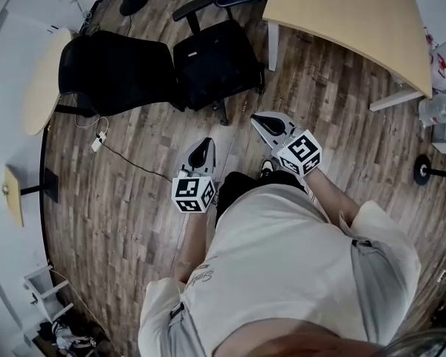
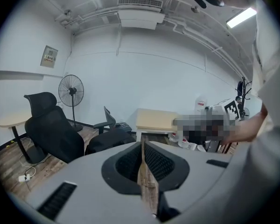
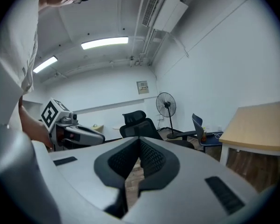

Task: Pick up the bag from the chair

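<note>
Bag point(image 1: 215, 62) first: a black, boxy shape lying flat on the seat of a chair point(image 1: 222, 111), just off the near left corner of the light wooden desk point(image 1: 342, 13). It is apart from the desk's left edge. The desk fills the upper right of the head view, and its far edge and right corner are cut off.

A bigger black office chair point(image 1: 111, 73) stands just beside the bag's chair, on the side away from the desk.

As I judge it, the pickup has not begun. Nothing has been grasped and the bag sits untouched. Both tools are held near the person's body, well apart from the bag. What is left is the approach, opening the jaws, the grip and the lift.

The left gripper point(image 1: 207, 146) has its pads pressed together with nothing between them. Only a sliver of wooden floor shows through the seam. The right gripper point(image 1: 259, 120), nearer the desk's front edge, is likewise pressed closed and empty.

The seat under the bag is hidden, and I cannot make out any handle or strap. From the left gripper view the bag is only a dark lump, partly behind the tool's body.
</note>
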Motion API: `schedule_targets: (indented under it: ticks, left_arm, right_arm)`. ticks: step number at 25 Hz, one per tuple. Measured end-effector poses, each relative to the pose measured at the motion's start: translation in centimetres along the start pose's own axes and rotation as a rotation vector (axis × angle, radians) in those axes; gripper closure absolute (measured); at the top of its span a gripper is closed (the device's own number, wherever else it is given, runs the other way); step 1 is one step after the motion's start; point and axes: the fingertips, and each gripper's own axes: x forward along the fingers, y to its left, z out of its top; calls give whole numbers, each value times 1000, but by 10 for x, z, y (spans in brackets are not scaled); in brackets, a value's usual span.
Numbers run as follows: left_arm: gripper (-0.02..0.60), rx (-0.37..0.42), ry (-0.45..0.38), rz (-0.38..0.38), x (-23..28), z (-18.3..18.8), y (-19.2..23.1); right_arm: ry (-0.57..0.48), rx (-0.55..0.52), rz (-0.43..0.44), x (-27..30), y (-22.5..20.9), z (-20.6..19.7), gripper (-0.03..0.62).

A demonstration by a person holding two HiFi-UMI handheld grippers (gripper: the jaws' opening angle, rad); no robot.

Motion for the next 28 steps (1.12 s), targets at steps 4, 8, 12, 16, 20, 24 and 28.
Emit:
schedule_targets:
  ticks: [4,8,12,16,20,24,28]
  left_arm:
    - [554,-11,35,10,6,-5,15]
    - [554,-26,41,-4,24,-7,33]
    - [554,-34,21,-24,50,8,55]
    - [554,-25,-27,-58,79,37,74]
    - [554,-35,-23,-85,96,45,95]
    - [554,-30,1,-99,113,48,119]
    - [554,12,12,-139,122,52,127]
  right_arm:
    - [33,35,0,8,-10,-10,599]
    - [68,29,-12,20,-20,-19,599]
    - [78,23,-24,34,-26,-13,599]
    - [98,-15,-40,58,-39,-3,599]
    - [84,-38,-69,85,-52,17,599]
    - [79,-63,-93,110,-67,30,599]
    - [105,-50,-120,122,-75,22,599]
